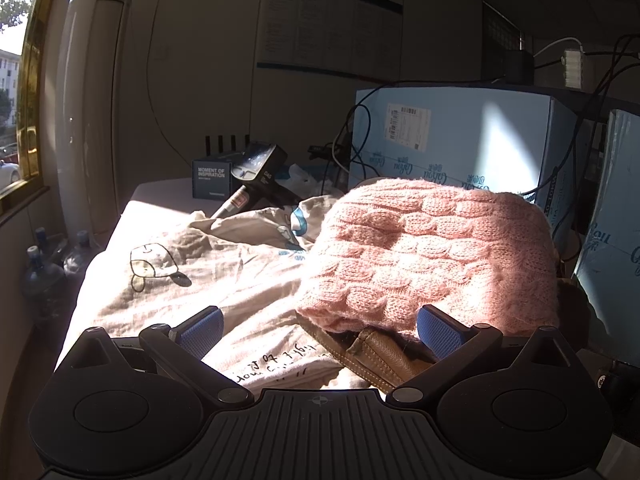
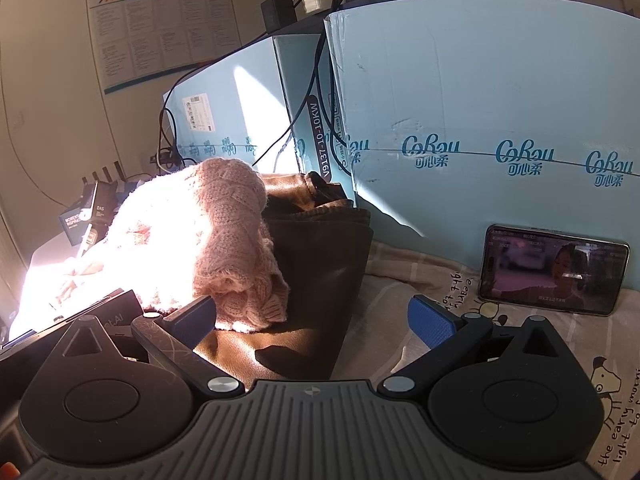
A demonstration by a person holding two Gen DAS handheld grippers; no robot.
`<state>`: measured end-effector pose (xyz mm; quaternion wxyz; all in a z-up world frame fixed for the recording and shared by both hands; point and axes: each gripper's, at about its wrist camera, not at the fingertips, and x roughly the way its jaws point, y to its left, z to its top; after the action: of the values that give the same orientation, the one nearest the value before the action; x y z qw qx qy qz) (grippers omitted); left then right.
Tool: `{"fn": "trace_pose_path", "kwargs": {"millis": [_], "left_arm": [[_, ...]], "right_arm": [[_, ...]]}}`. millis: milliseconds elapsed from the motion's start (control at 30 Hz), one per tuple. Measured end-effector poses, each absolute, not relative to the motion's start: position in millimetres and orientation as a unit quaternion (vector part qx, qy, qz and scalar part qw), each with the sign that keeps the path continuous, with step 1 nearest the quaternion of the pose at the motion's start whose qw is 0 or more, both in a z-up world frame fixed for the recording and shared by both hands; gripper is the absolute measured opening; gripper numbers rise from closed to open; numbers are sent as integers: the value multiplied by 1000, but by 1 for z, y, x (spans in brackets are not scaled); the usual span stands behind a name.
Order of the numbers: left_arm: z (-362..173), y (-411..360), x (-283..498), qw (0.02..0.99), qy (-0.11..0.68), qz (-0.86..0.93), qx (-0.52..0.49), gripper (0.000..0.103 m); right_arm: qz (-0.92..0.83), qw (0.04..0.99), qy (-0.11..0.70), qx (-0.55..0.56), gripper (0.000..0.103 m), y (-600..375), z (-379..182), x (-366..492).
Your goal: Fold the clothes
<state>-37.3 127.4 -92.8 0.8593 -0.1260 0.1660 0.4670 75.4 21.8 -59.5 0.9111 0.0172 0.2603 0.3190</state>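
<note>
The pink cable-knit sweater is lying folded into a thick bundle on top of a brown leather garment, both sitting on the cartoon-printed cloth that is covering the table. Strong sunlight is washing over the sweater's left half.

The left gripper is hovering low and level just in front of the sweater's near edge, its blue-padded fingers standing spread wide and gripping nothing; the right pad is sitting just beside the knit hem and the leather seam poking out below it.

The right gripper is pointing forward over the leather garment's near corner, its fingers likewise spread apart and empty.

A phone is leaning against the pale blue cardboard boxes behind, its screen lit.
</note>
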Motion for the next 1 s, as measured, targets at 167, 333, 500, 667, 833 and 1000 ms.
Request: {"fn": "trace_pose_path", "kwargs": {"millis": [167,333,500,667,833,1000], "left_arm": [[-93,126,-37,859,167,467,-125,103],[-93,127,-37,859,168,467,-125,103],[-93,127,-36,859,169,466,-125,103],[-93,127,-37,860,168,466,-125,103],[-93,127,-37,860,167,465,-124,103],[-92,127,-37,860,167,465,-125,103]], "right_arm": [[320,911,261,17,103,22,-60,75],[321,910,261,17,103,22,-60,75],[321,910,261,16,103,22,-60,75],[321,910,260,15,103,22,-61,75],[321,911,260,14,103,23,-61,75],[321,911,259,13,103,23,-60,74]]}}
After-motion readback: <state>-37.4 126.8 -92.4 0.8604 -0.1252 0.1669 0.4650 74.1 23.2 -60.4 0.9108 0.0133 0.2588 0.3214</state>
